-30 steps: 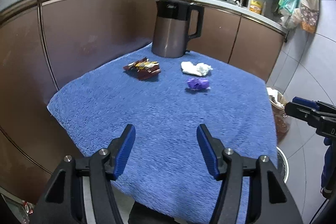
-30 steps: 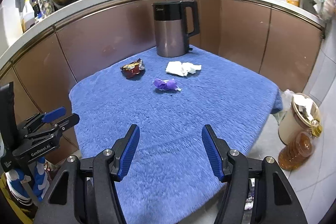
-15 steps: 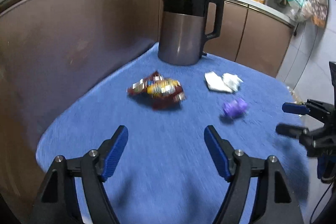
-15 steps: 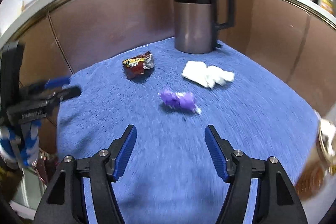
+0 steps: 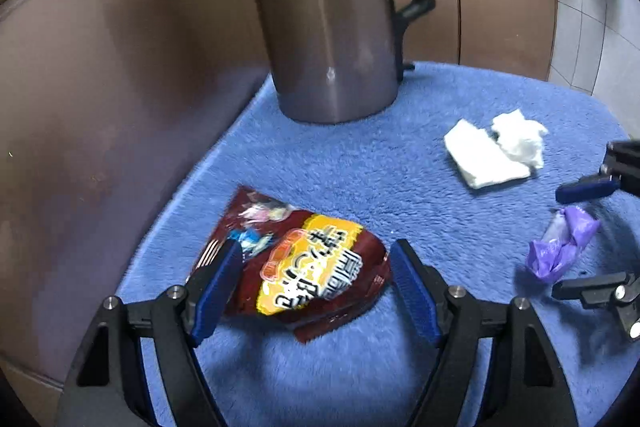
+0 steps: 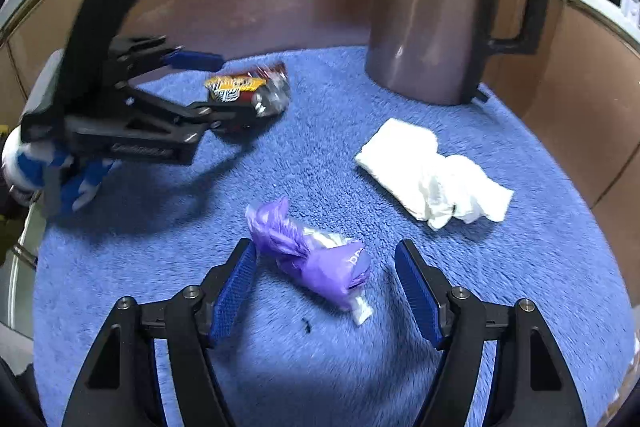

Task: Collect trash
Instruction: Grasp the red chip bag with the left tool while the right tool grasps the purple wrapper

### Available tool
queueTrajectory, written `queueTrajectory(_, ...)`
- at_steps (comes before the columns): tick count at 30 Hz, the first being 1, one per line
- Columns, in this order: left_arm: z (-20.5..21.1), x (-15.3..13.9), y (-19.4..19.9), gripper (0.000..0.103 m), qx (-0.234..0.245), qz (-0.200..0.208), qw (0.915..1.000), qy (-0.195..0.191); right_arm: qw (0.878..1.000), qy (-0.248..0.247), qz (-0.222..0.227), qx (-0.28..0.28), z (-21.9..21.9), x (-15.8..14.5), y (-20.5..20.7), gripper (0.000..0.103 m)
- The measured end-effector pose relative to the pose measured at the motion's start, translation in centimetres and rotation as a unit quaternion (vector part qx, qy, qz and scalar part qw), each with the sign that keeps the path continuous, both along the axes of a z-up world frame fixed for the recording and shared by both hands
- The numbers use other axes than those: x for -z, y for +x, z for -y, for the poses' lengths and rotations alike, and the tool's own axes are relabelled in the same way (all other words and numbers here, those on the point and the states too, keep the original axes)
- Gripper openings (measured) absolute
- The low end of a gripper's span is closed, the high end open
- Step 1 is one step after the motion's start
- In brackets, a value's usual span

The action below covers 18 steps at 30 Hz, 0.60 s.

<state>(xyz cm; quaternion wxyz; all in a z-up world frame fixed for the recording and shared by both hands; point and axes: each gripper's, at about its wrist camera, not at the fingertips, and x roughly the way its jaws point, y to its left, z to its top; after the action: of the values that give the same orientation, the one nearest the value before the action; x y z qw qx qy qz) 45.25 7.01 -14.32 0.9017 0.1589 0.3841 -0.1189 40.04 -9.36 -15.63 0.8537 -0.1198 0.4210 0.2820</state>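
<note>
A dark red and yellow snack packet point(image 5: 304, 267) lies on the blue towel point(image 5: 340, 163). My left gripper point(image 5: 316, 255) straddles it; its jaws are closing and the pads do not press on it. A crumpled purple wrapper point(image 6: 312, 259) lies between the jaws of my right gripper point(image 6: 326, 251), which are also closing without a grip. A white crumpled tissue point(image 6: 432, 179) rests further back, to the right. The right wrist view shows the left gripper point(image 6: 216, 87) low over the packet point(image 6: 248, 91).
A brown and black electric kettle point(image 5: 328, 27) stands at the back of the towel, against brown cabinet doors point(image 5: 120, 67). A gloved hand point(image 6: 36, 163) holds the left gripper at the towel's left edge. The towel's near part lies bare.
Both grippers came forward and down over the towel. The left one now has the snack packet between its jaws, the right one the purple wrapper. Nothing on the towel has moved.
</note>
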Motion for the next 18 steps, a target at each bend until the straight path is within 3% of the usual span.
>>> queueTrajectory(2, -0.3, 0.5, 0.8, 0.054, -0.005, -0.013, 0.9999, -0.008, 1.0, -0.001, -0.014, -0.004, 0.1, 0.9, 0.7, 0.052)
queueTrajectory(3, -0.6, 0.6, 1.2, 0.05, -0.008, -0.02, 0.9996, -0.016, 1.0, 0.004, -0.019, -0.006, 0.2, 1.0, 0.9, 0.048)
queueTrajectory(8, -0.9, 0.6, 1.2, 0.031, -0.012, -0.023, 0.9991, -0.032, 0.999, 0.027, -0.016, -0.011, 0.9, 0.4, 0.6, 0.038)
queueTrajectory(10, -1.0, 0.3, 0.8, 0.02, -0.012, -0.023, 0.999, -0.036, 0.999, 0.034, -0.016, -0.01, 1.0, 0.3, 0.4, 0.018)
queueTrajectory(11, -0.8, 0.0, 0.5, 0.014, -0.01, -0.022, 0.999, -0.038, 0.999, 0.037, -0.014, -0.008, 1.1, 0.2, 0.2, 0.002)
queueTrajectory(12, -0.6, -0.4, -0.1, 0.009, -0.005, -0.02, 0.9989, -0.041, 0.999, 0.041, -0.011, -0.004, 1.3, -0.1, -0.2, 0.002)
queueTrajectory(18, 0.3, -2.7, -3.1, 0.007, 0.012, -0.016, 0.9973, -0.07, 0.998, 0.056, -0.015, 0.008, 2.6, -1.1, -2.1, 0.003)
